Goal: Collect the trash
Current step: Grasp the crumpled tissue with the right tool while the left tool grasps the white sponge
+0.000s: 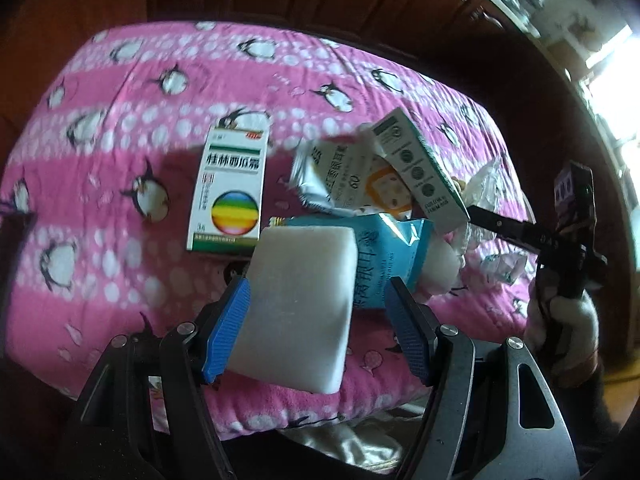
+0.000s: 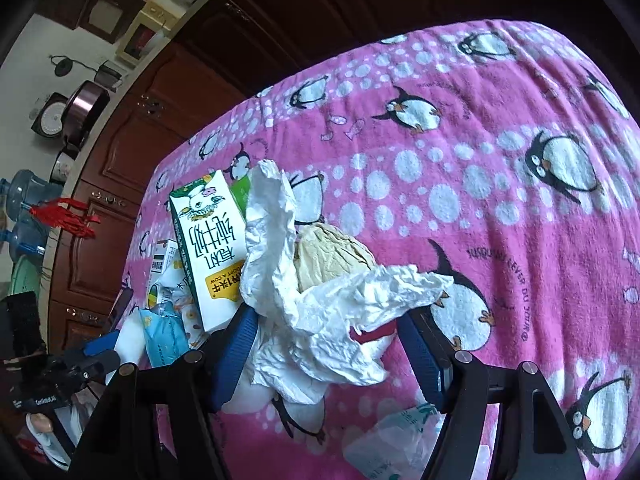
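Left wrist view shows the left gripper (image 1: 316, 322) spread around a white foam block (image 1: 298, 308), not clamping it, while the right gripper (image 2: 332, 344) stands wide around crumpled tissue (image 2: 320, 320), both apparently positioned for grabbing trash off the bed (image 1: 120, 128).

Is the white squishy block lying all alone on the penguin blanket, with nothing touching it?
No. The white foam block sits between the left gripper's blue fingers, raised over the pink penguin blanket.

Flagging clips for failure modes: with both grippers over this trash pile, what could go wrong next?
The white foam block sits between the left gripper's jaws without visible contact on the right pad, so it could slip free. The crumpled tissue drapes loosely across the right gripper and might snag the milk carton beside it.
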Motion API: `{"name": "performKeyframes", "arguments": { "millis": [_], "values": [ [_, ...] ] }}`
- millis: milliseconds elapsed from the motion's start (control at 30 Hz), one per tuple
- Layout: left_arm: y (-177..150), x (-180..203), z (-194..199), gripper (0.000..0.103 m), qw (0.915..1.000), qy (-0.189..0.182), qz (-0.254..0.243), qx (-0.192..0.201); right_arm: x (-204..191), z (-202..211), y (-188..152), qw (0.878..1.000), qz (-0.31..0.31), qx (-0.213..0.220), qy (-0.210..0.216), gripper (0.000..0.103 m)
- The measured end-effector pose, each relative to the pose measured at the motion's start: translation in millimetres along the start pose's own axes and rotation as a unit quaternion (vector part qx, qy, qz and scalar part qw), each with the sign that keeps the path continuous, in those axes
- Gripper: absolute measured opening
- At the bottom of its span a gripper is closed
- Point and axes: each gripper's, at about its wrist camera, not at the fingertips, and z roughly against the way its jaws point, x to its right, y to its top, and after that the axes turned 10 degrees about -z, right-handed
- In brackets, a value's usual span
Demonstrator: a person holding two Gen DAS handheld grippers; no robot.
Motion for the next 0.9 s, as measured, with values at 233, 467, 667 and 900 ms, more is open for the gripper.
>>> {"name": "performKeyframes", "arguments": {
  "millis": [233,467,667,900],
  "values": [
    [-4.7,-1.0,-15.6,0.069,0.9999,0.006,-0.003,-0.014,-8.5,3.5,-8.4,0.999,0.039,0.006,0.010,0.025],
    [-10.9,4.8,-16.7,0.053,0.9990,0.033,-0.028,-0.013,-8.5,50.8,-7.3,0.997,0.046,0.051,0.037,0.024],
    [-7.6,3.3,4.4,0.046,0.9985,0.042,-0.033,0.015,-6.6,84.6,-4.6,0.994,0.037,0.084,0.061,0.024],
    [6.0,22.9,33.9,0.044,0.9972,0.024,-0.047,0.052,-6.1,107.8,-4.1,0.991,0.038,0.109,0.073,0.024]
  ]
}}
